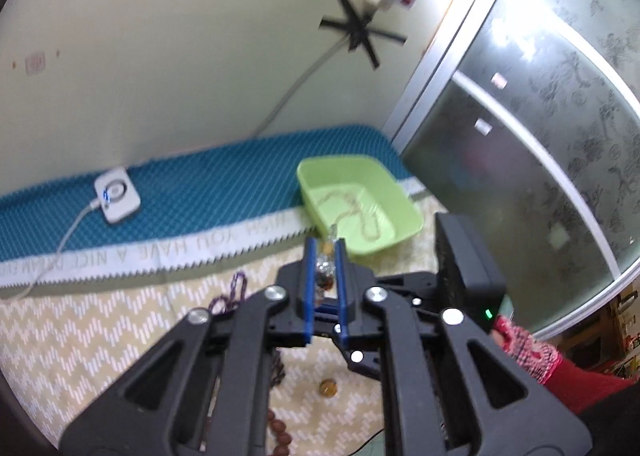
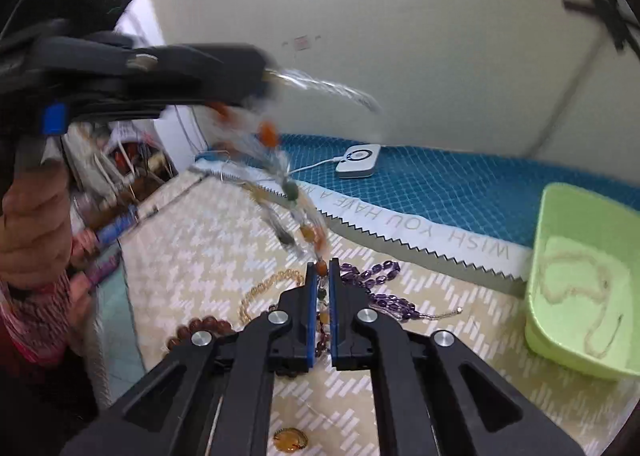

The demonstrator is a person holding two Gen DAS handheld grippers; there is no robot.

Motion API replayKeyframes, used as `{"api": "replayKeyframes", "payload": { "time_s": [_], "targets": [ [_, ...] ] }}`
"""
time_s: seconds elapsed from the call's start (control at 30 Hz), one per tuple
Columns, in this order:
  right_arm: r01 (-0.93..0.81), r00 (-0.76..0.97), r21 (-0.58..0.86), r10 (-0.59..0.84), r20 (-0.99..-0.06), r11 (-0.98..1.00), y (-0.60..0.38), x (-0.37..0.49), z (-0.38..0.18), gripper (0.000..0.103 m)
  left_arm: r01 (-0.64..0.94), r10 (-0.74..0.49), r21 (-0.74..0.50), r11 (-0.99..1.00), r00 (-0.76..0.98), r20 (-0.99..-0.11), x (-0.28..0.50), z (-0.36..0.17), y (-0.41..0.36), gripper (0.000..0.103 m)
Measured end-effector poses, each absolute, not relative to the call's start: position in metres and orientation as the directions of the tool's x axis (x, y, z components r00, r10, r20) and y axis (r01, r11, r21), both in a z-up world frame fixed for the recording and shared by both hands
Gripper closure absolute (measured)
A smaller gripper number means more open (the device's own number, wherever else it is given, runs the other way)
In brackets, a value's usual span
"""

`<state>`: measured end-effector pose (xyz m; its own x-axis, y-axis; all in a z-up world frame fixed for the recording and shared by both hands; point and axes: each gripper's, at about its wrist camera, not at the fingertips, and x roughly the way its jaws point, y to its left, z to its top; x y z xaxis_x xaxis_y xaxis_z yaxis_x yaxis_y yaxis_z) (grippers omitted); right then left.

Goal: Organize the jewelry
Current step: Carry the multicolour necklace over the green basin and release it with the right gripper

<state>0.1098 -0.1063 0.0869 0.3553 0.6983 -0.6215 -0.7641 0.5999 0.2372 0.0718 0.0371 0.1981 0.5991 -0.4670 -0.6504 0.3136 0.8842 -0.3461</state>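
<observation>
A necklace of orange, green and clear beads (image 2: pixel 292 191) hangs stretched between both grippers. My left gripper (image 1: pixel 325 248) is shut on its upper end, with beads (image 1: pixel 324 276) showing between the blue pads. In the right wrist view that left gripper (image 2: pixel 264 73) is raised at the upper left, blurred, and a silver chain end sticks out past it. My right gripper (image 2: pixel 322 270) is shut on the lower end, just above the patterned cloth (image 2: pixel 200 240). The green tray (image 2: pixel 540 223) (image 1: pixel 340 165) holds a cream necklace (image 2: pixel 576 280) (image 1: pixel 352 203).
On the cloth lie a purple necklace (image 2: pixel 380 280) (image 1: pixel 236 292), a yellow bead bracelet (image 2: pixel 272 284), a brown bead bracelet (image 2: pixel 204 328) and an amber pendant (image 2: pixel 290 438) (image 1: pixel 327 388). A white device (image 2: pixel 358 159) with its cable sits on the blue mat (image 2: pixel 460 183). Clutter lines the left edge.
</observation>
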Motion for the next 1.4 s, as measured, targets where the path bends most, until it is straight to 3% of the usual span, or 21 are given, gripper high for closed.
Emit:
{"api": "replayKeyframes", "payload": {
  "time_s": [0.2, 0.4, 0.6, 0.77, 0.8, 0.9, 0.93, 1.07, 1.13, 1.2, 1.4],
  "targets": [
    [-0.711, 0.394, 0.369, 0.774, -0.496, 0.599, -0.159, 0.129, 0.136, 0.103, 0.361, -0.486, -0.328, 0.873, 0.6, -0.635, 0.094, 0.212, 0.025, 0.096],
    [-0.662, 0.525, 0.335, 0.734, -0.43, 0.67, -0.206, 0.148, 0.186, 0.103, 0.331, -0.494, -0.367, 0.869, 0.585, -0.643, 0.143, 0.207, -0.006, 0.096],
    [-0.588, 0.603, 0.291, 0.649, -0.464, 0.754, -0.231, 0.177, 0.191, 0.103, 0.355, -0.532, -0.397, 0.846, 0.515, -0.672, 0.194, 0.182, -0.052, 0.096],
    [-0.531, 0.612, 0.353, 0.636, -0.47, 0.771, -0.254, 0.209, 0.186, 0.103, 0.341, -0.523, -0.398, 0.851, 0.492, -0.696, 0.203, 0.157, -0.07, 0.096],
    [-0.528, 0.616, 0.362, 0.64, -0.459, 0.768, -0.257, 0.211, 0.191, 0.103, 0.353, -0.53, -0.398, 0.847, 0.493, -0.69, 0.202, 0.155, -0.071, 0.092],
    [-0.52, 0.64, 0.368, 0.636, -0.43, 0.771, -0.266, 0.224, 0.211, 0.103, 0.378, -0.529, -0.374, 0.847, 0.52, -0.671, 0.199, 0.155, -0.076, 0.06],
    [-0.52, 0.645, 0.363, 0.634, -0.426, 0.773, -0.266, 0.225, 0.215, 0.103, 0.384, -0.528, -0.367, 0.847, 0.528, -0.665, 0.199, 0.156, -0.078, 0.058],
    [-0.527, 0.665, 0.336, 0.625, -0.409, 0.78, -0.266, 0.23, 0.237, 0.103, 0.407, -0.496, -0.306, 0.861, 0.535, -0.683, 0.207, 0.153, -0.102, 0.058],
    [-0.531, 0.669, 0.331, 0.625, -0.402, 0.78, -0.266, 0.23, 0.244, 0.103, 0.404, -0.483, -0.295, 0.866, 0.524, -0.702, 0.216, 0.146, -0.112, 0.075],
    [-0.533, 0.671, 0.328, 0.626, -0.399, 0.78, -0.267, 0.23, 0.248, 0.103, 0.404, -0.485, -0.302, 0.864, 0.504, -0.714, 0.224, 0.139, -0.116, 0.083],
    [-0.512, 0.666, 0.342, 0.616, -0.422, 0.788, -0.273, 0.233, 0.239, 0.103, 0.413, -0.49, -0.309, 0.857, 0.465, -0.738, 0.233, 0.12, -0.129, 0.084]
  ]
}}
